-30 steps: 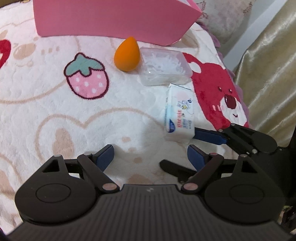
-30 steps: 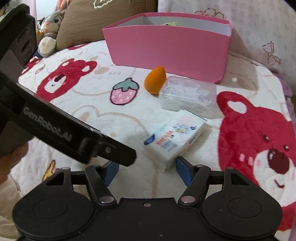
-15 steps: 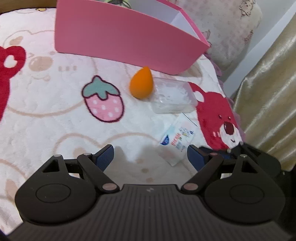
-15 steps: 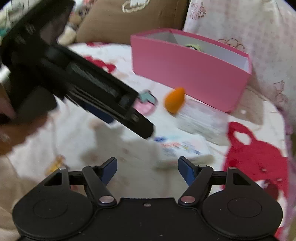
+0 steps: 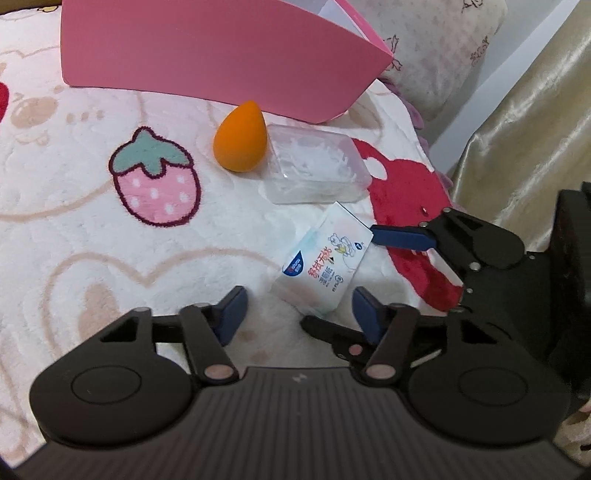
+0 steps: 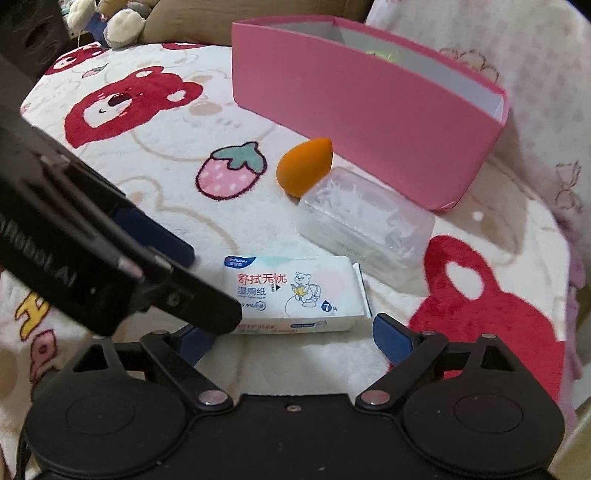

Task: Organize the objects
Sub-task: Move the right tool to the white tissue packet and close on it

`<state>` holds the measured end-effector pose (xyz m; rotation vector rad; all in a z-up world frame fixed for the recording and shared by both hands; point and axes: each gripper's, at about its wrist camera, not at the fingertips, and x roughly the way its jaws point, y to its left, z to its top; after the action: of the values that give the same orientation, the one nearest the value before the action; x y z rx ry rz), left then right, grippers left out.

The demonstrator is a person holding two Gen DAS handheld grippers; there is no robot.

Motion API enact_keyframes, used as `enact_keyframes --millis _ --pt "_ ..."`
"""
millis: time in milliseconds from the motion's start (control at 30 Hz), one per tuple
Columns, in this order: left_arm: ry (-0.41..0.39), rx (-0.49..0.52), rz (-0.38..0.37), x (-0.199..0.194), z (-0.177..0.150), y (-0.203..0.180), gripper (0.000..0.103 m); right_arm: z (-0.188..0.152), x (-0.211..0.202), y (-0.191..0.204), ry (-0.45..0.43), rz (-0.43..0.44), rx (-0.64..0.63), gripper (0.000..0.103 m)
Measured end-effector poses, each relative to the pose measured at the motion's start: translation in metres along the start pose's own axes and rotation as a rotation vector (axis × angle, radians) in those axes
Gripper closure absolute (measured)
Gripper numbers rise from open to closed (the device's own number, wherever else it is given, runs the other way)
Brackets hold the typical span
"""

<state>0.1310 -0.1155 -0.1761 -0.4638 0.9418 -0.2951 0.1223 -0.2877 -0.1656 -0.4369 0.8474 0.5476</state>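
Note:
A white wet-wipe packet (image 5: pixel 325 258) (image 6: pixel 299 291) lies on the printed blanket. My left gripper (image 5: pixel 299 314) is open, its fingers just short of the packet's near end. My right gripper (image 6: pixel 291 338) is open, with the packet just ahead between its fingertips; one of its blue fingers (image 5: pixel 402 236) touches the packet's far corner. An orange teardrop sponge (image 5: pixel 240 138) (image 6: pixel 304 170) and a clear plastic box of white picks (image 5: pixel 314 170) (image 6: pixel 364 225) lie beyond. A pink open box (image 5: pixel 221 51) (image 6: pixel 369 110) stands behind them.
The blanket (image 5: pixel 92 240) has strawberry and red bear prints. A gold curtain (image 5: pixel 524 110) hangs at the right past the bed edge. Plush toys (image 6: pixel 118 22) and a brown cushion sit at the back. The left gripper's body (image 6: pixel 92 236) crosses the right wrist view at the left.
Both grippers have closed in on the wipe packet from either side. The packet has turned a little on the blanket. Both stay open.

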Motion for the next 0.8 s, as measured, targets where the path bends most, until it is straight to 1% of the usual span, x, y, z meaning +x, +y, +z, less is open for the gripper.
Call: enact_keyframes --millis 67,100,167,233,300,333,400,467,533,600,633,733,800 --pt "-0.014 -0.012 -0.010 0.002 0.000 0.002 0.058 -0.001 0.003 -0.003 -0.007 0.011 0.022 0.005" --pt "-0.013 -0.002 0.004 0.004 -0.001 0.002 0.064 -0.002 0.004 -0.005 -0.009 0.015 0.032 0.004" --pt "-0.018 0.024 0.020 0.007 0.000 0.001 0.068 -0.001 0.009 -0.006 -0.003 0.019 0.042 0.003" --pt "-0.025 0.010 0.012 0.006 0.000 0.002 0.073 -0.001 0.009 -0.006 -0.018 0.012 0.051 0.003" --pt "-0.024 -0.004 0.001 0.005 0.002 0.004 0.076 0.000 0.004 -0.002 -0.041 0.008 0.050 0.006" --pt "-0.019 -0.011 -0.007 0.003 0.002 0.006 0.077 0.001 0.002 0.000 -0.049 0.014 0.048 0.011" --pt "-0.003 -0.038 -0.029 0.001 0.004 0.010 0.081 0.003 -0.003 0.007 -0.057 0.004 0.046 0.013" --pt "0.021 -0.080 -0.059 -0.002 0.004 0.014 0.081 0.006 -0.008 0.010 -0.056 0.004 0.078 0.016" --pt "0.023 -0.091 -0.060 -0.007 0.002 0.014 0.081 0.007 -0.015 0.012 -0.047 0.015 0.169 0.016" --pt "0.015 -0.072 -0.024 -0.008 0.000 0.013 0.081 0.008 -0.018 0.017 -0.012 0.026 0.251 0.015" --pt "0.020 -0.072 0.001 -0.008 0.000 0.014 0.081 0.006 -0.020 0.021 -0.002 0.037 0.272 0.015" --pt "0.015 -0.089 0.005 -0.011 0.000 0.018 0.080 0.001 -0.027 0.029 -0.005 0.057 0.290 0.015" --pt "0.018 -0.082 0.022 -0.010 0.002 0.019 0.073 -0.004 -0.030 0.025 -0.010 0.065 0.315 0.015"
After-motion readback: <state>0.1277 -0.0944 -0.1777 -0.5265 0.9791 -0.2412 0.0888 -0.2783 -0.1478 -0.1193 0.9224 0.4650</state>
